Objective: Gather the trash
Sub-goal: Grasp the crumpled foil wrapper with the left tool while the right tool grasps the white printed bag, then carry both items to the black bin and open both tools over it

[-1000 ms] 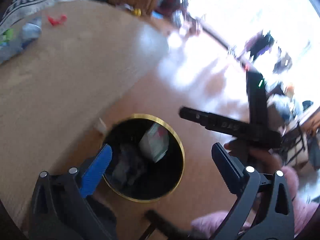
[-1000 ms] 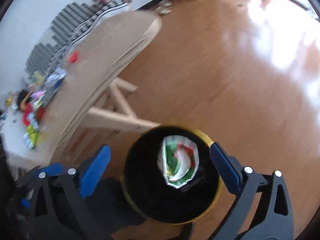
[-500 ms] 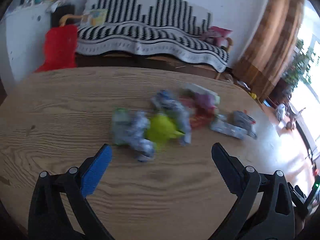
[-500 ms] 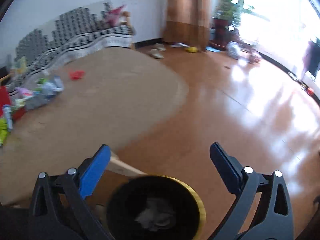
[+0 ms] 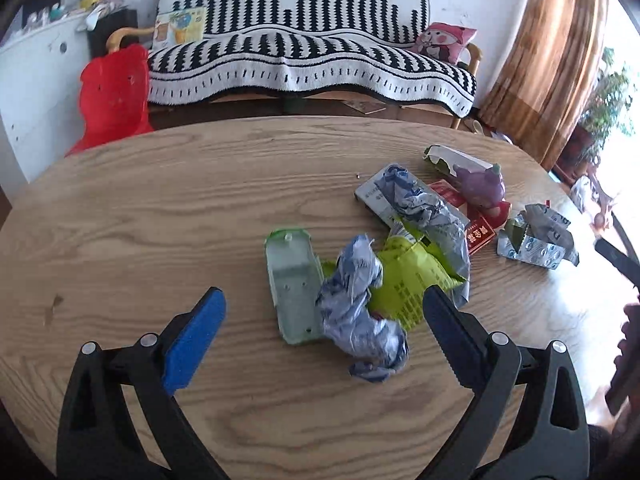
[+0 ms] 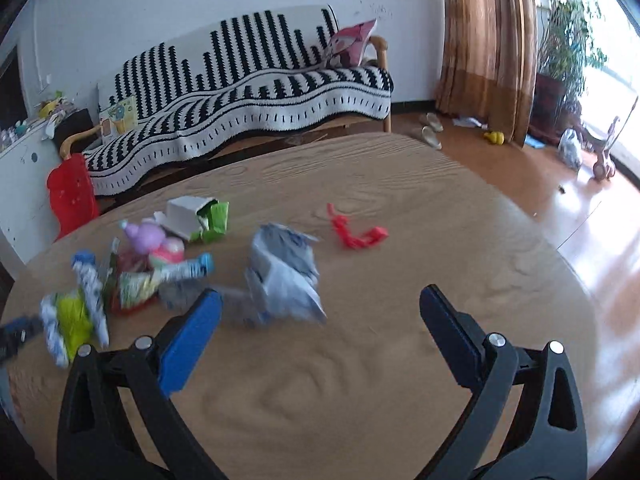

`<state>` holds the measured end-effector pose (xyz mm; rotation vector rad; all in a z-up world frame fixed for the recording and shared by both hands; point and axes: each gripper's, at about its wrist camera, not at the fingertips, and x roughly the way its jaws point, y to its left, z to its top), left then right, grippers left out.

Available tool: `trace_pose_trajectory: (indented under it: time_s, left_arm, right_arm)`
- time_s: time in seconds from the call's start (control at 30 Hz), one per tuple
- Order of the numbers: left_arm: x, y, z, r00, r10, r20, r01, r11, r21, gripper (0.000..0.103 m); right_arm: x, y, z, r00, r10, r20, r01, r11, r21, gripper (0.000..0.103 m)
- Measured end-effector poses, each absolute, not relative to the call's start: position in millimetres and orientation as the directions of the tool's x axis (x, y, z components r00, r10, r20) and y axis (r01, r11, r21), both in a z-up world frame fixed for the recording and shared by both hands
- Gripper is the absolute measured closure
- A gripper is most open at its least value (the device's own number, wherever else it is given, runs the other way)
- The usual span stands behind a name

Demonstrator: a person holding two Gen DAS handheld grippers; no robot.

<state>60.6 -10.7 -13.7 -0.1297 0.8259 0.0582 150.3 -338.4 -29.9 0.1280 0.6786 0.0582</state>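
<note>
A pile of trash lies on the round wooden table (image 5: pixel 160 208). In the left wrist view my left gripper (image 5: pixel 324 332) is open and empty, just short of a crumpled blue-white wrapper (image 5: pixel 360 312), a clear plastic blister (image 5: pixel 292 284) and a yellow-green packet (image 5: pixel 408 272). Farther right lie a red box (image 5: pixel 478 236) and a crumpled foil pack (image 5: pixel 536 236). In the right wrist view my right gripper (image 6: pixel 320 328) is open and empty above the table, near a crumpled grey-blue bag (image 6: pixel 284 276). A red scrap (image 6: pixel 356 232) lies beyond it. The trash bin is out of view.
A sofa with a black-and-white striped cover (image 5: pixel 304 48) stands behind the table, with a red plastic chair (image 5: pixel 112 96) at its left. Brown curtains (image 6: pixel 484 40), plants and toys on the wooden floor (image 6: pixel 560 184) are to the right.
Both grippers have swung up from over the gold-rimmed black bin on the floor to face the trash on the tabletop. The left one has come closer to the pile.
</note>
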Motion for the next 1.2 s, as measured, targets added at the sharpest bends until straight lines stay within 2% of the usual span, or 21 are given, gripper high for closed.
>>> trace_pose_trajectory:
  time_s: [0.03, 0.13, 0.2, 0.23, 0.27, 0.3, 0.37, 0.63, 0.87, 1.2]
  left_arm:
    - [63, -12, -16, 0.677, 0.007, -0.736, -0.098, 0.992, -0.081, 0.008]
    - [72, -20, -21, 0.663, 0.021, -0.748, -0.069, 0.997, -0.033, 0.028]
    - [76, -27, -26, 0.646, 0.019, -0.763, -0.034, 0.999, -0.004, 0.032]
    - [77, -30, -28, 0.648, 0.015, -0.761, -0.02, 1.0, 0.003, 0.039]
    - [77, -32, -28, 0.652, 0.012, -0.758, -0.006, 1.0, 0.01, 0.061]
    - [78, -32, -28, 0.651, 0.003, -0.759, 0.005, 1.0, 0.008, 0.078]
    - [78, -31, -28, 0.654, -0.01, -0.756, 0.0, 1.0, -0.013, 0.084]
    - [63, -37, -12, 0.694, -0.009, -0.719, 0.003, 1.0, -0.009, 0.085]
    - [45, -21, -1, 0.726, 0.025, -0.688, -0.046, 0.999, -0.012, 0.085]
    - [47, -2, -7, 0.69, 0.029, -0.723, -0.076, 0.997, -0.032, 0.085]
  right_arm:
    - [156, -338, -34, 0.77, 0.102, -0.63, -0.015, 0.99, 0.141, 0.007]
    - [182, -330, -49, 0.736, 0.117, -0.667, -0.034, 0.99, 0.136, 0.011]
    - [192, -330, -55, 0.719, 0.121, -0.685, -0.025, 0.989, 0.148, 0.022]
    - [200, -332, -61, 0.696, 0.14, -0.704, -0.021, 0.984, 0.176, 0.026]
    - [205, -333, -65, 0.678, 0.167, -0.715, -0.025, 0.978, 0.205, 0.037]
    - [211, -335, -71, 0.659, 0.203, -0.724, -0.037, 0.971, 0.238, 0.048]
    - [210, -337, -70, 0.675, 0.193, -0.712, -0.034, 0.972, 0.231, 0.052]
    - [176, -353, -43, 0.786, 0.13, -0.605, -0.015, 0.981, 0.192, 0.056]
    - [163, -348, -50, 0.776, 0.137, -0.615, -0.046, 0.986, 0.162, 0.056]
    - [162, -328, -48, 0.782, 0.148, -0.605, -0.082, 0.987, 0.136, 0.056]
